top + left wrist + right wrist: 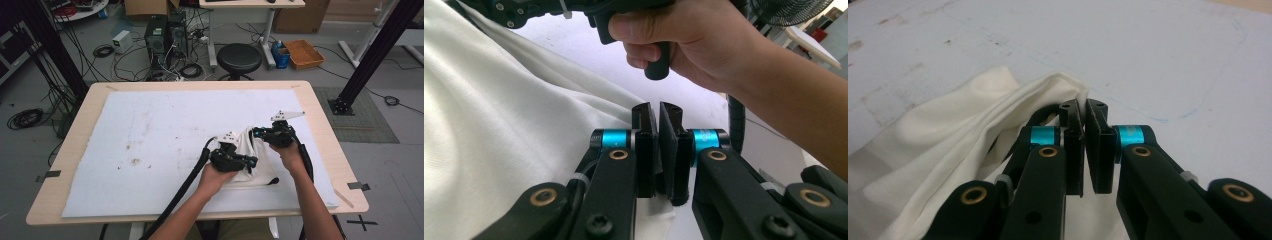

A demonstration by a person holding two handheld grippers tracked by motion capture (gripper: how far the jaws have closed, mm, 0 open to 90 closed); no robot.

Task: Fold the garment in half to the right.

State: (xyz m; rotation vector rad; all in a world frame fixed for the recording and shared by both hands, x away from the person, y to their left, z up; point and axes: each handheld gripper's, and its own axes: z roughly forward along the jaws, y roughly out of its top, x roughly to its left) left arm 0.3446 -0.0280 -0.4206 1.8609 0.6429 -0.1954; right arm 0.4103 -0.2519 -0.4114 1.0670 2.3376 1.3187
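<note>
**A:** What is closest to the person?

**B:** 2 bare forearms come in from the near edge of the table [320, 145]. Each hand holds 1 black tool with 2 jaws.

**A:** What does the left gripper [251, 161] do?

**B:** It sits on the near side of a white cloth [257, 165]. Its jaws are pressed together. In the left gripper view a bit of white cloth [499, 130] shows low down between the jaws, so it pinches the cloth there.

**A:** And the right gripper [256, 132]?

**B:** It is just behind the left one, at the far edge of the cloth. In the right gripper view its jaws are squeezed together too, and the top edge of the cloth [948, 145] runs right up into them. It pinches that edge.

**A:** Where is the cloth?

**B:** It lies bunched up on the white mat [150, 130] that covers the table, toward the near right part. It is between the 2 tools and touches both. A small dark bit sticks out at its near right corner.

**A:** What is on the mat farther out?

**B:** Some brown stains [134, 161] to the left.

**A:** And past the table?

**B:** A round black stool [239, 58] stands on the floor. Beside it are an orange tray [303, 54], computer boxes [165, 37] and lots of cables [102, 51].
</note>
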